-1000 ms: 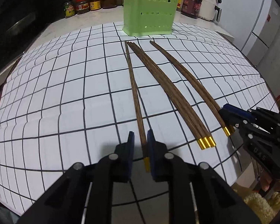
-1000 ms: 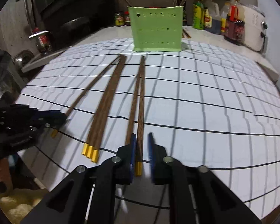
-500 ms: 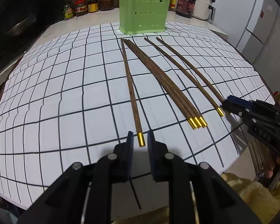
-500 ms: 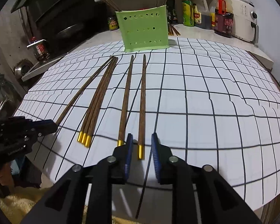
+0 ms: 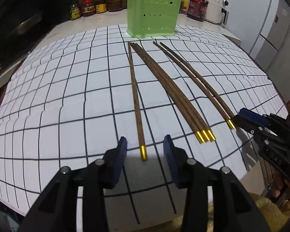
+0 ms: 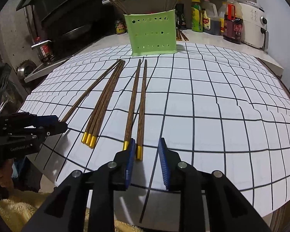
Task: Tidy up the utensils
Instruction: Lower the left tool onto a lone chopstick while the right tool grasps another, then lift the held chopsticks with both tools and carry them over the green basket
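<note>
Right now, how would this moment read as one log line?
left gripper: open, chopstick between | right gripper: open over chopstick pair | holder: upright

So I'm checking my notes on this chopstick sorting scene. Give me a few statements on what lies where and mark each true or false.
1. The green perforated plastic holder stands upright at the far side of the white grid-lined mat. True.
2. The brown wooden chopsticks with gold tips on the mat point their gold ends toward the holder. False: the gold ends face the grippers.
3. The holder is empty. False: chopsticks stand in it.
4. The right gripper is open, with one gold tip between its pads. True.
5. The left gripper clamps a chopstick. False: it is open.
</note>
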A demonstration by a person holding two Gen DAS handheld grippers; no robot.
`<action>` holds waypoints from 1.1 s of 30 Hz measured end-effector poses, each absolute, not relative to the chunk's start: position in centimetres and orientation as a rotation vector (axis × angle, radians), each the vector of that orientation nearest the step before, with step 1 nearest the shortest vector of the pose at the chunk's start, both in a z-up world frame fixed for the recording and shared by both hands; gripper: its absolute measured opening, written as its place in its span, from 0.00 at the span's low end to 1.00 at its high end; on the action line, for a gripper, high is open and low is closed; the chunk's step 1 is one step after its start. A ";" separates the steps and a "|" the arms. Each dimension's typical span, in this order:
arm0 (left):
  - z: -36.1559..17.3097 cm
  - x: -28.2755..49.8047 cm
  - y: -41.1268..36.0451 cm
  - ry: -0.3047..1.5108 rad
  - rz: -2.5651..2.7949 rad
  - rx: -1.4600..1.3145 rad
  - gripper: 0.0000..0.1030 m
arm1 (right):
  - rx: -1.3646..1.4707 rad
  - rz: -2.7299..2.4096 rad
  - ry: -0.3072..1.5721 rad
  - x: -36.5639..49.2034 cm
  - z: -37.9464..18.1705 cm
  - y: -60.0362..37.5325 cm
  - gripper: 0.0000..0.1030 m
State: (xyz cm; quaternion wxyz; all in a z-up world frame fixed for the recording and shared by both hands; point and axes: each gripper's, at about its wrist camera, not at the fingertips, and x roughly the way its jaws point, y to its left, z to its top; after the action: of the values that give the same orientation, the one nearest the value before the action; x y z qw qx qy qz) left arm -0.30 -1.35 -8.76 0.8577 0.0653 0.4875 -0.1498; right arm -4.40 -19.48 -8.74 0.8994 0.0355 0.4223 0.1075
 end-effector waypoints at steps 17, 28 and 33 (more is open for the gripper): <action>-9.1 -0.5 -2.8 0.967 -0.286 0.270 0.10 | -0.029 0.214 0.839 -4.4 -9.2 -17.5 0.12; -6.5 0.1 0.3 0.922 -0.279 0.142 0.06 | 0.060 0.201 0.825 -4.0 -7.4 -18.6 0.07; -2.5 -0.6 1.8 0.803 -0.289 0.092 0.06 | 0.058 0.194 0.733 -4.6 -3.3 -19.2 0.07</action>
State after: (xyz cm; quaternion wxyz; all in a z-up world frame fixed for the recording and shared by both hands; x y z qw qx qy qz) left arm -0.56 1.76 -2.53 0.9094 0.0447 0.3891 -0.1402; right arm -4.60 -19.20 -3.35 0.9286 0.0284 0.3576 0.0949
